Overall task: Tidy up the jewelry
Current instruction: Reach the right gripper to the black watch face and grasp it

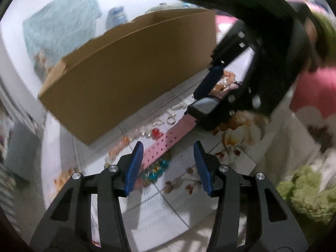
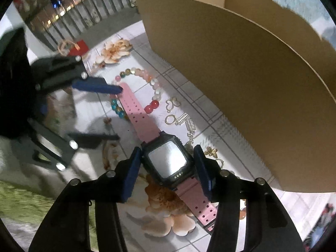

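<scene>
Right wrist view shows your right fingers point(image 2: 168, 168) apart, straddling the watch point(image 2: 168, 161) case on the tabletop point(image 2: 199, 109) — its strap runs straight ahead toward your open left fingers point(image 2: 115, 113) — so close crosswise.

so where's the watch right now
In the right wrist view the watch lies on the floral cloth between the right gripper's open fingers, with the box to its right and the bracelet beyond.

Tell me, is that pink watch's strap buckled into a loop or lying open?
Open. The watch lies flat on the tiled surface, its pink strap stretched straight out both ways from the face, which sits between the right gripper jaws.
</scene>
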The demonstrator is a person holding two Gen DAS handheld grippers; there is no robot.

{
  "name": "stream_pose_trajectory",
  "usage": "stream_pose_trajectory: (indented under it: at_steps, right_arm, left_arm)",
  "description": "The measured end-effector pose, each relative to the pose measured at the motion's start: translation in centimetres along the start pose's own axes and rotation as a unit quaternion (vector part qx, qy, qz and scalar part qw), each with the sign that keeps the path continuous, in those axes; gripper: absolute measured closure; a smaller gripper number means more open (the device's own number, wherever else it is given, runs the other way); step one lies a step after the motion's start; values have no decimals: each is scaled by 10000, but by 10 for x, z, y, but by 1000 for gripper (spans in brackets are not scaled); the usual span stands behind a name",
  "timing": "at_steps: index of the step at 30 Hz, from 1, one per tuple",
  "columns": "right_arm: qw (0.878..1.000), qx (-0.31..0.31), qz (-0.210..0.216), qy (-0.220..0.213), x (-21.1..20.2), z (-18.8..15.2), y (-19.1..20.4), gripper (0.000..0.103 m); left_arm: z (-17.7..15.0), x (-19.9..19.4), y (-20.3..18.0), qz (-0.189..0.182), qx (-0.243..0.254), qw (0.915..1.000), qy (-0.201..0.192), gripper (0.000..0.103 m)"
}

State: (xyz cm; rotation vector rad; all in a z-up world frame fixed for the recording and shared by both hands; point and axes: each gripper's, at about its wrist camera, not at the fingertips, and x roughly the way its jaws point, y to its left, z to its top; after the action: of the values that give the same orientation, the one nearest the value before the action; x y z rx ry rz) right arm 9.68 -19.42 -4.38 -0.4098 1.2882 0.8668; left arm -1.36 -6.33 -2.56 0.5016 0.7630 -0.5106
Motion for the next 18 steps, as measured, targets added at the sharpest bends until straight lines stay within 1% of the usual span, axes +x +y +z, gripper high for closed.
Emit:
stream_pose_trajectory:
  at_steps: [2, 4, 5, 7, 8, 9, 10, 11, 14, 15, 18]
  right_arm:
    - [9995, 158, 271, -6, 0, 2, -6, 53]
    - [9975, 323, 623, -32, -3, 2, -11, 53]
    - [9966, 361, 742, -57, -3, 2, -12, 53]
    - [9950, 404, 902, -107, -2, 3, -9, 53]
    - [9947, 415, 927, -142, -1, 4, -7, 53]
    - [9948, 426, 913, -175, -2, 3, -4, 53]
    - [9951, 431, 859, -225, -2, 2, -2, 53]
    - [9957, 440, 769, -284, -1, 2, 1, 53]
    - [9952, 599, 587, -510, -6, -5, 7, 52]
    - [9950, 633, 508, -585, -14, -10, 8, 52]
    - [9944, 652, 47, -828, -26, -30, 18, 52]
  left_arm:
    - [2, -1, -12, 135, 263, 9996, -39, 61]
    - [2, 3, -17, 210, 414, 9989, 2, 69]
    - [3, 4, -20, 239, 447, 9987, 19, 72]
    - [1, 4, -21, 286, 484, 9984, 16, 80]
    - [4, 10, -16, 303, 499, 9983, 18, 83]
    - [5, 10, -16, 312, 481, 9984, 14, 91]
    - [6, 11, -14, 285, 428, 9987, 2, 94]
    - [11, 13, -12, 246, 379, 9990, -8, 94]
    - [13, 9, -4, 31, 176, 9998, -65, 96]
    - [13, 8, -2, 7, 152, 9998, -83, 97]
    - [12, 6, 3, -12, 213, 9997, -155, 97]
